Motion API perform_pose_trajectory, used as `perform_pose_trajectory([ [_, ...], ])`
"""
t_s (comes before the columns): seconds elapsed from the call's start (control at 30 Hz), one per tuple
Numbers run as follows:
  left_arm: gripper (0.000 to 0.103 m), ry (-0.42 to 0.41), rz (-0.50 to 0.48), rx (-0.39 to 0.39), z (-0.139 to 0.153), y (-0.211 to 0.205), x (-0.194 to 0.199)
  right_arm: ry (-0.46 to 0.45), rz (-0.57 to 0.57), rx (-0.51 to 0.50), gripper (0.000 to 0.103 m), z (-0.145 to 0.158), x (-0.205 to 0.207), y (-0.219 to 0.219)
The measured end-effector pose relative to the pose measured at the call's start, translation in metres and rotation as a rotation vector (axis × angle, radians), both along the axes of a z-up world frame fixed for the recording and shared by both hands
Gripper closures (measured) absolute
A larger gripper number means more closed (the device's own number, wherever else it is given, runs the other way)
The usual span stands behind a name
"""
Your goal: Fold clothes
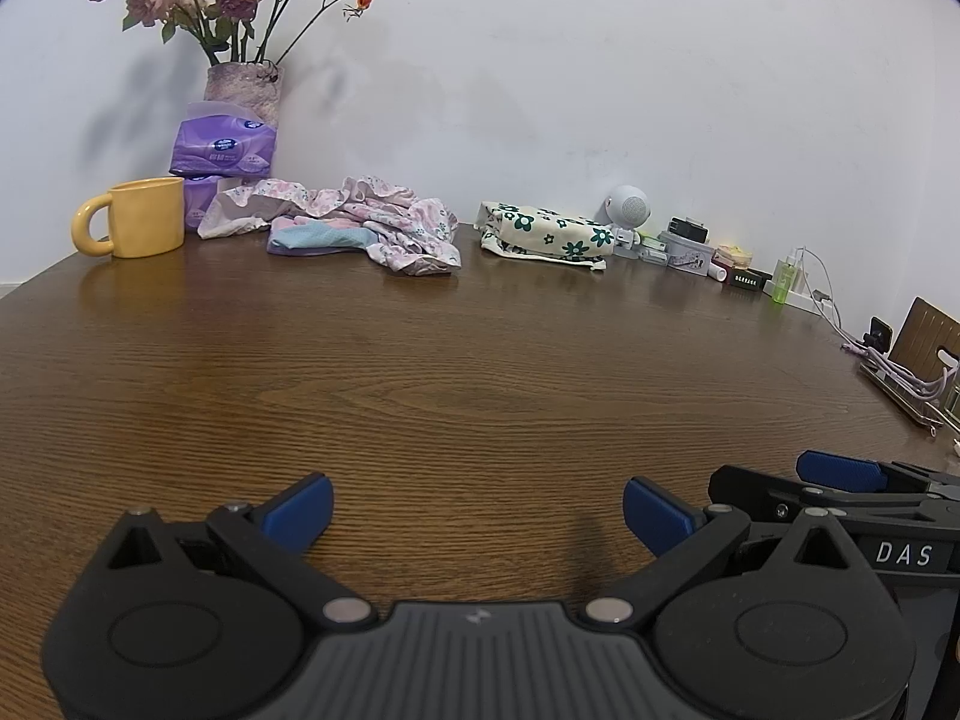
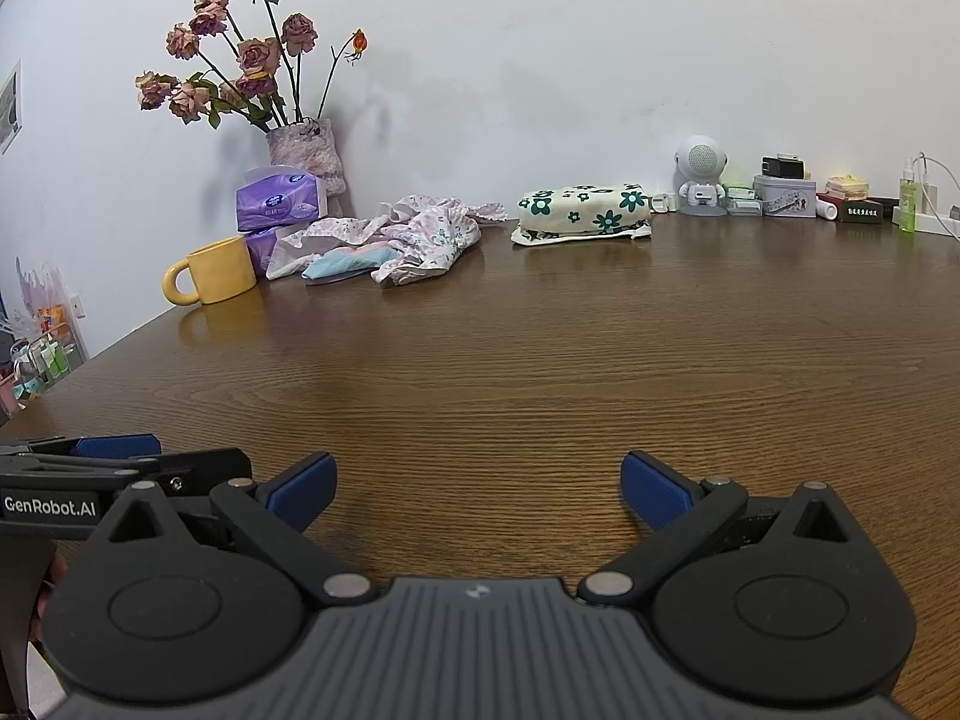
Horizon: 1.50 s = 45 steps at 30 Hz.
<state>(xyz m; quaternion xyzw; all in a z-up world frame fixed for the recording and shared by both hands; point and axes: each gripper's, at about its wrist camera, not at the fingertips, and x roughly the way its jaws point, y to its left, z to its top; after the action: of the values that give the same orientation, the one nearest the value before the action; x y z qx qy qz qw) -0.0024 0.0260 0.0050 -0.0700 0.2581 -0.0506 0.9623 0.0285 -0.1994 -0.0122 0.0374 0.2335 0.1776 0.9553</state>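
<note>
Table [image 1: 480,360]: brown wood grain, its near half bare.

Clothes pile [image 1: 360,222]: crumpled pink floral garments with a blue-and-pink piece on top, unfolded, at the table's far edge against the wall, just right of the mug [image 1: 135,219]. Its long axis runs left to right along the wall.

Folded bundle [image 1: 546,234]: cream cloth with green flowers, right of the pile and apart from it; appears already folded.

Left gripper [image 1: 477,510]: fingers spread wide, empty, low over the table's near edge.

Right gripper [image 2: 477,489]: fingers spread wide, empty, close beside the left one.

Bearing: the pile lies well ahead of both grippers and left of centre in each view, more so for the right. The left gripper is judged nearer, so the first reach would likely be its own.

Other: tissue packs [image 1: 222,147] and vase [image 1: 243,90] behind the mug.
</note>
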Motion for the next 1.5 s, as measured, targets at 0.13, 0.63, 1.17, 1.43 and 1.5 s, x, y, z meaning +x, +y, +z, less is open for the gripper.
perform_pose_trajectory([
  [0.13,0.000,0.000,0.000,-0.001,0.0000,-0.0001,-0.0002,-0.001,-0.001,0.001,0.000,-0.0002,-0.0002,-0.0004],
  [0.63,0.000,-0.002,0.000,-0.003,-0.0001,0.0009,0.0003,-0.001,-0.001,0.004,0.000,-0.0002,0.0007,-0.0005],
  [1.17,0.000,-0.002,0.001,-0.006,0.0000,0.0010,0.0002,0.003,-0.001,0.009,0.000,-0.0005,0.0008,-0.0007],
  [1.43,0.000,-0.003,0.003,-0.007,-0.0001,-0.0003,-0.0003,0.005,0.000,0.011,0.000,-0.0003,0.0010,-0.0013],
  [1.5,0.000,-0.003,0.003,-0.007,-0.0001,-0.0005,-0.0004,0.006,0.000,0.012,0.000,-0.0002,0.0010,-0.0013],
])
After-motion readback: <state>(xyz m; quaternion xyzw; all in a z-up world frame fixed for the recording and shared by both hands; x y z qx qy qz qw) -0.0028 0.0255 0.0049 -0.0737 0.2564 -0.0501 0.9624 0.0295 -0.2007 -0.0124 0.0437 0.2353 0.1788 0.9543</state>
